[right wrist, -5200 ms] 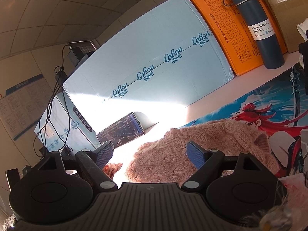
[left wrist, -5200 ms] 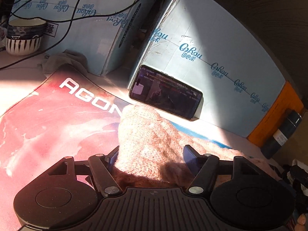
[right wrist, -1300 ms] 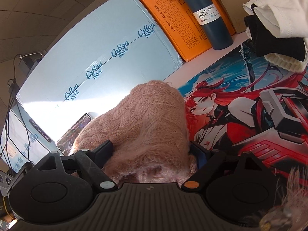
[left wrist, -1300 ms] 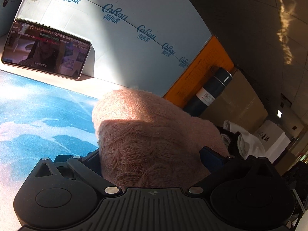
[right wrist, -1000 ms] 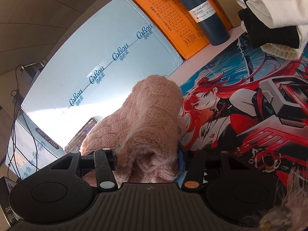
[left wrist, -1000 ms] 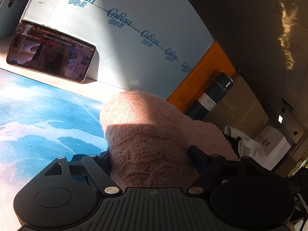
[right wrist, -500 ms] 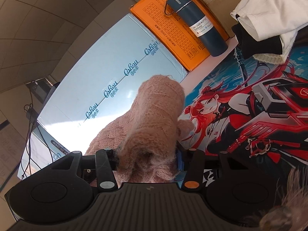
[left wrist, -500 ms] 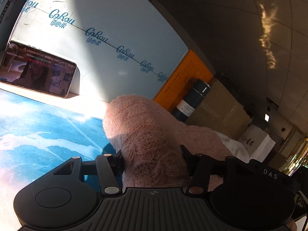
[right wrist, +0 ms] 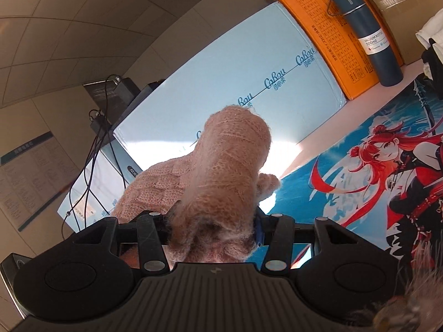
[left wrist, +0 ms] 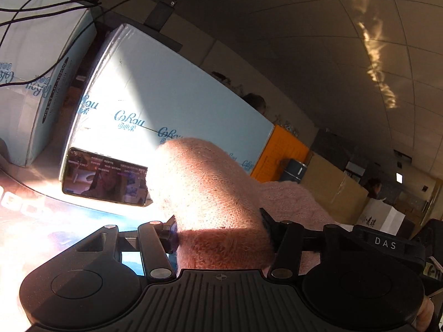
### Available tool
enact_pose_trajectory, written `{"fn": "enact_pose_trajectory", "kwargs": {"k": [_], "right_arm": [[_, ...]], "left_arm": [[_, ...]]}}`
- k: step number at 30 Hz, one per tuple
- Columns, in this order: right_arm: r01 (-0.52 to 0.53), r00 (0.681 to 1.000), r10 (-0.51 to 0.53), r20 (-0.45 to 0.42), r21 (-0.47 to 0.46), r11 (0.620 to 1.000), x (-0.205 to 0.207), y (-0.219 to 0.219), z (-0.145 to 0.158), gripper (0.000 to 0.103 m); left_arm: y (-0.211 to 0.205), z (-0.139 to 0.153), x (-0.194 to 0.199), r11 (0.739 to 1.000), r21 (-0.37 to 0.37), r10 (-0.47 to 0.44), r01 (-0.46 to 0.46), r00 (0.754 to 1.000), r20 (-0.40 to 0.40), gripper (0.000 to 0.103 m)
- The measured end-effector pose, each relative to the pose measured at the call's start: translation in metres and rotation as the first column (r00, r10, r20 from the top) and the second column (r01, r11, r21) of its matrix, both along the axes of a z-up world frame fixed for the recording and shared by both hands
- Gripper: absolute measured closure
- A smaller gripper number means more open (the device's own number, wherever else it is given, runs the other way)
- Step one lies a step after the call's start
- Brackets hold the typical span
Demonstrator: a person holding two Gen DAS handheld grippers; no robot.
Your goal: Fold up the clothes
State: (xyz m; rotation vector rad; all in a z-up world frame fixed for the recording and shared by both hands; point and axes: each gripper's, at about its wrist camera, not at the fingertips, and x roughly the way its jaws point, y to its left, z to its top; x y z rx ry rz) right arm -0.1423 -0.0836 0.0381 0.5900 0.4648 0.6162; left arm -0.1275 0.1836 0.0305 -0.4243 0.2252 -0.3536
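I have the pink knitted sweater [left wrist: 205, 193] bunched up and lifted above the printed desk mat [right wrist: 346, 171], with a thick fold of it clamped in each tool. My left gripper [left wrist: 218, 229] is clenched on one wad of the knit, both fingers pressed into its sides, and the rest of the garment trails off to the right behind it. My right gripper [right wrist: 211, 227] is likewise closed on a fuzzy roll of the same sweater [right wrist: 224, 171], which stands up between the fingers. Behind it a phone [left wrist: 103, 178] leans against a pale blue carton [left wrist: 171, 102], its screen lit. Further right stand an orange box [right wrist: 329, 36] and a dark blue vacuum bottle [right wrist: 368, 36].
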Motion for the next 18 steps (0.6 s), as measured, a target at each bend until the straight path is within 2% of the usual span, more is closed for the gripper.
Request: {"fn": "enact_pose_trajectory", "kwargs": {"k": [4, 7, 12, 18], "right_arm": [[-0.103, 0.995, 0.103, 0.005, 0.004, 0.995, 0.006, 0.038, 0.007, 0.058], [-0.174, 0.985, 0.174, 0.018, -0.009, 0.985, 0.007, 0.07, 0.013, 0.058], [-0.288, 0.957, 0.289, 0.029, -0.02, 0.957, 0.006, 0.123, 0.018, 0.058], [-0.404, 0.914, 0.405, 0.011, -0.019, 0.914, 0.002, 0.176, 0.016, 0.057]], "left_arm": [[0.03, 0.006, -0.023, 0.995, 0.009, 0.1, -0.1, 0.994, 0.044, 0.05], [0.051, 0.008, -0.04, 0.983, 0.012, 0.182, -0.183, 0.981, 0.069, 0.05], [0.084, 0.008, -0.07, 0.946, -0.016, 0.323, -0.322, 0.942, 0.094, 0.051], [0.119, 0.006, -0.104, 0.888, -0.041, 0.46, -0.458, 0.885, 0.066, 0.051]]}}
